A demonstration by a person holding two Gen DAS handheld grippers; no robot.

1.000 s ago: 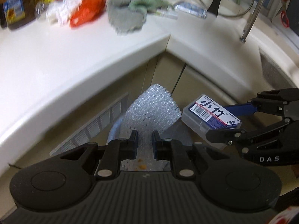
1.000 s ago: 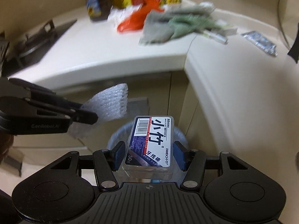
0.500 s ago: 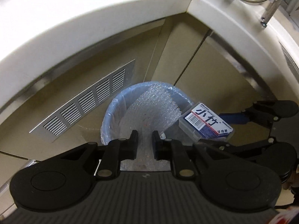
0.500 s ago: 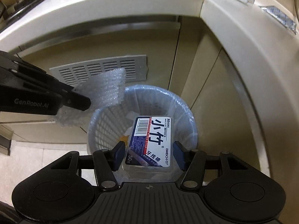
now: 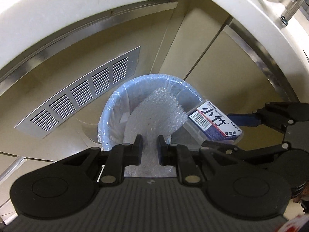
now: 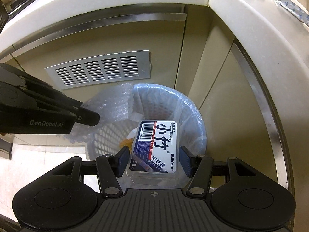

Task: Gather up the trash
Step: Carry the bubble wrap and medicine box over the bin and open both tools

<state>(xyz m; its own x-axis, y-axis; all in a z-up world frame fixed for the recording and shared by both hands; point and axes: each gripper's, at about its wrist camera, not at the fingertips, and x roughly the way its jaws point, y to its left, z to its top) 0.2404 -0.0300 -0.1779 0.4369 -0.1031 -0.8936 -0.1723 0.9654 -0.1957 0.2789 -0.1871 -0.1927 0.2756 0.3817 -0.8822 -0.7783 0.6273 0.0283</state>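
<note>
nearest in the right wrist view, the right claw (image 6: 153, 161) is clamped about half open on the floss box (image 6: 155, 147), its blue pads pressing the two long sides, label up. the box hangs directly above the mouth of the waste basket (image 6: 195, 114). it looks like hard clear plastic: stiff, light, and slick on its flat faces, so the long sides near the middle, where the pads sit now, are probably the safest hold; a grip nearer a corner could let it pivot out.

beside it, the left claw (image 5: 149, 147) is nearly closed, pinching the bubble wrap (image 5: 154, 112) by its near edge. the sheet droops over the basket's near rim and into its mouth. it looks very light and soft, folding wherever unsupported, so an edge pinch is enough.

inside the basket, a thin liner and some scraps are visible. beyond the basket stands the cabinet front with a vent grille (image 6: 100, 68), under the bench edge (image 5: 96, 9).
</note>
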